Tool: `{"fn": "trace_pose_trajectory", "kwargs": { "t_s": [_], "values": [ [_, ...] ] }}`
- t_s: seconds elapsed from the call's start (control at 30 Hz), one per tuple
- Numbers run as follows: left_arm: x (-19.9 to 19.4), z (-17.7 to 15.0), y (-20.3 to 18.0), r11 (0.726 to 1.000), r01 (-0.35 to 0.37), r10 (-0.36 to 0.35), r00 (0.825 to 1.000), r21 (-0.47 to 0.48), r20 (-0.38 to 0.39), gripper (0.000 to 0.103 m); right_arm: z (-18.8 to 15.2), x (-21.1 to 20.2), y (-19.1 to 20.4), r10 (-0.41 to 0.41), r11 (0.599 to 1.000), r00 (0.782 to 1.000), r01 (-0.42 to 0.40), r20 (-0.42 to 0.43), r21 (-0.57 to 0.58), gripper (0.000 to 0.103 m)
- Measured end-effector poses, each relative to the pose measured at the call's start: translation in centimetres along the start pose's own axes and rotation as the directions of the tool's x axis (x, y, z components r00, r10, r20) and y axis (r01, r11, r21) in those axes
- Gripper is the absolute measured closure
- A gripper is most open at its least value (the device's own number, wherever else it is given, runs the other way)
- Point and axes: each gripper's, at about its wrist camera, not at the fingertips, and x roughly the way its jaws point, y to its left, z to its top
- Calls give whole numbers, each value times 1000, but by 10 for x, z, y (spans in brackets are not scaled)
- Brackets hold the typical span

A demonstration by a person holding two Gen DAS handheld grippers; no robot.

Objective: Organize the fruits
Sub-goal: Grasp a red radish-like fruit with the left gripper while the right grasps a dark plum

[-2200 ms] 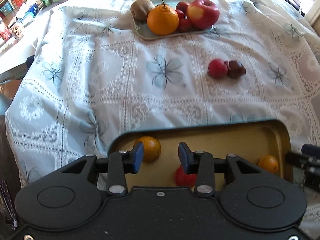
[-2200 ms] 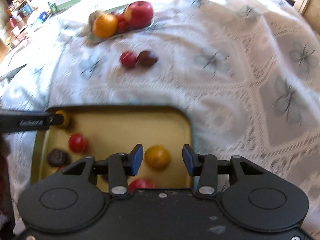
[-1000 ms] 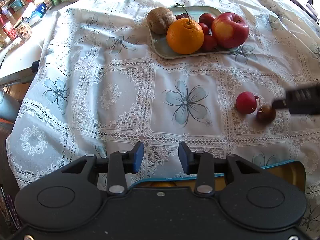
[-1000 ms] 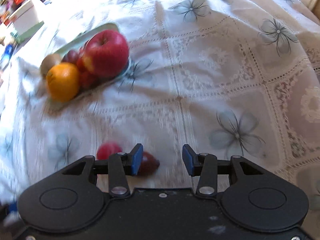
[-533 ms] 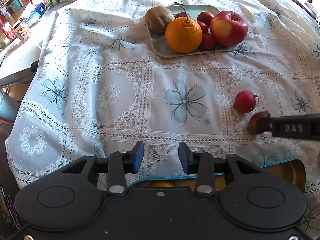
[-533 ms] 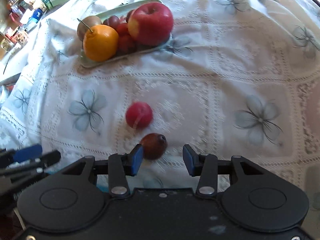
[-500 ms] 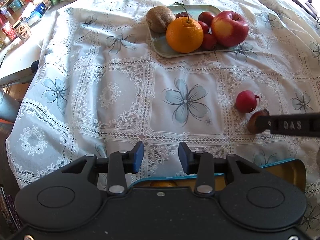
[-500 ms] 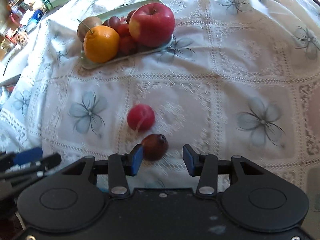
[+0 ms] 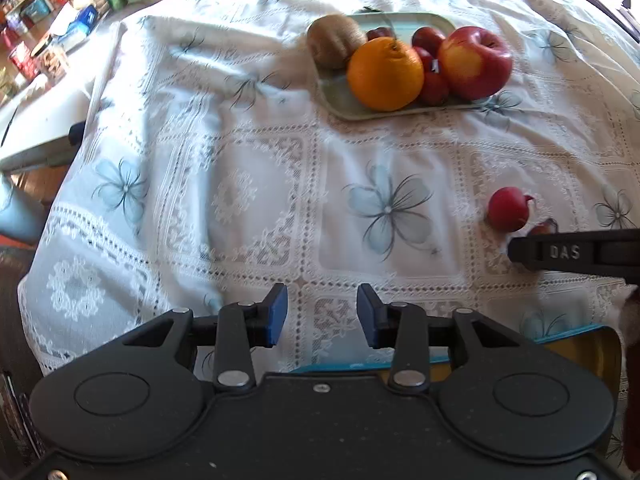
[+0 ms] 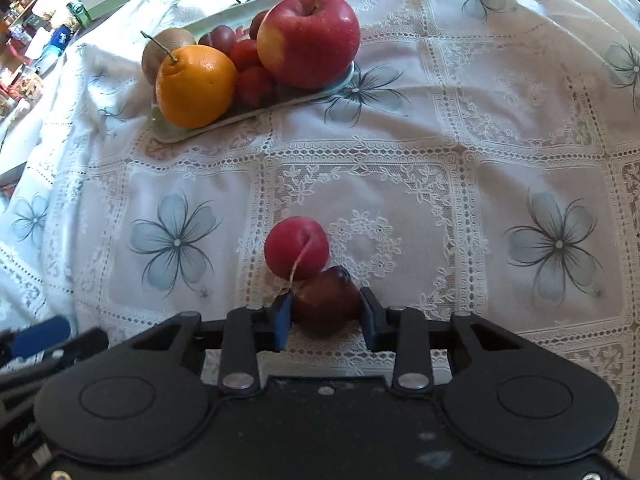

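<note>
Your right gripper [image 10: 325, 316] sits low over lace tablecloth [image 10: 460, 200], jaws spread around dark red fruit [image 10: 326, 304]; blue pads [image 10: 283, 316] just beside its flanks, contact not clear. Bright red fruit [image 10: 297, 245] lies just beyond, touching dark one. Your left gripper [image 9: 321, 311] hangs open, nothing between pads, above cloth near edge of yellow tray [image 9: 580, 346]. Pale green plate [image 10: 256, 110] farther back holds big apple [image 10: 308, 40], orange [image 10: 195, 86], kiwi [image 10: 160, 54], several small red fruits [image 10: 250, 66].
</note>
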Motion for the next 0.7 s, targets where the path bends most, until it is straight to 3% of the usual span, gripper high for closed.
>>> {"fn": "trace_pose_trajectory", "kwargs": {
  "t_s": [0.1, 0.37, 0.57, 0.7],
  "values": [
    [-5, 6, -13, 999, 23, -23, 1000, 34, 20, 55, -2, -9, -10, -26, 1000, 1000, 26, -3, 11, 67],
    [-15, 31, -61, 979, 160, -168, 984, 123, 63, 55, -16, -31, -52, -74, 996, 997, 75, -14, 53, 67],
    [-8, 53, -98, 967, 192, -205, 977, 169, 61, 55, -31, -50, -75, -92, 995, 996, 92, 9, 37, 67],
    [9, 65, -118, 962, 208, -214, 977, 179, 16, 55, -39, -59, -84, -83, 996, 996, 82, 43, 42, 67]
  ]
}}
